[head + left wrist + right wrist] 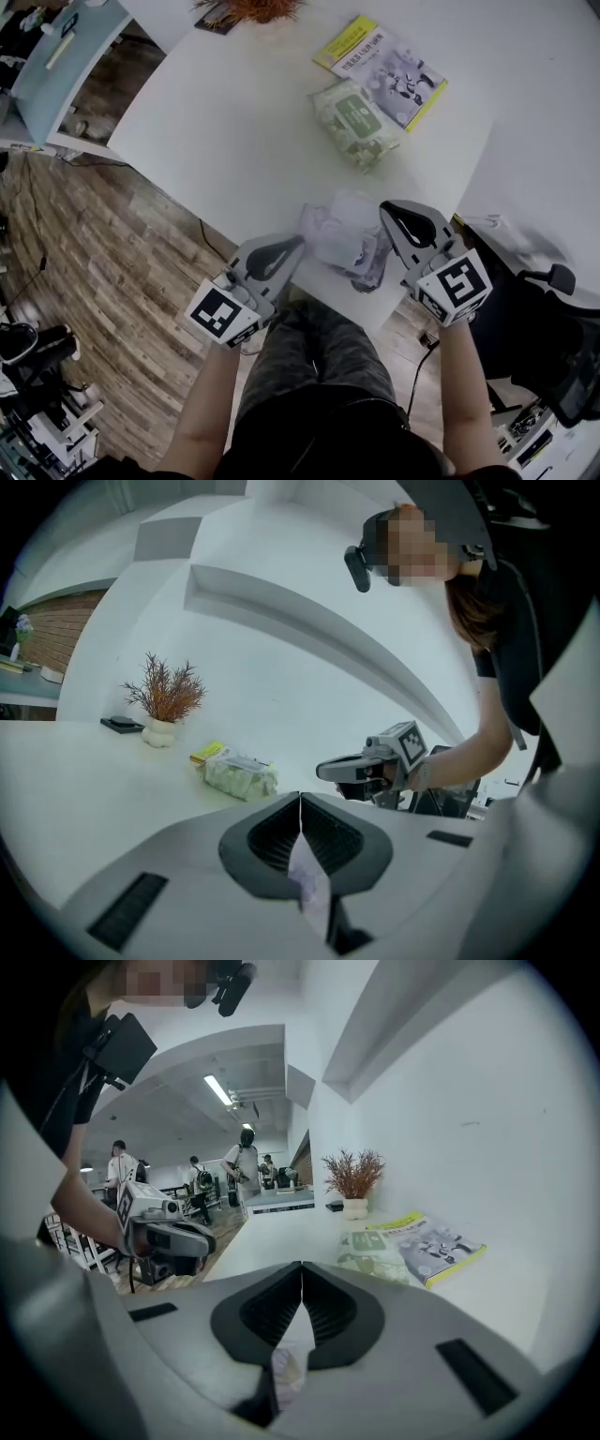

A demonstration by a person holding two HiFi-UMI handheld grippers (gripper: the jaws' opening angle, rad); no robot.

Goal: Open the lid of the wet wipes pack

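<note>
Left tool (296, 247) and right tool (387, 216) (both clamped on it) hold a translucent pack (342, 239) crosswise.

Thin, crinkled, translucent plastic film of the clear pack (339, 236) is being pinched between ribbed black pads (328, 836). These are being carried in the smooth, matt grey plastic of the left gripper (300, 803) and right gripper (301, 1274). A soft, faintly shiny plastic wrap is being shown by the green pack (354, 122), and a glossy paper cover by the book (398, 75). The table (234, 141) is being seen as smooth, matt white, the floor (112, 244) as grained wood planks, the trousers (314, 356) as mottled cloth.
</note>
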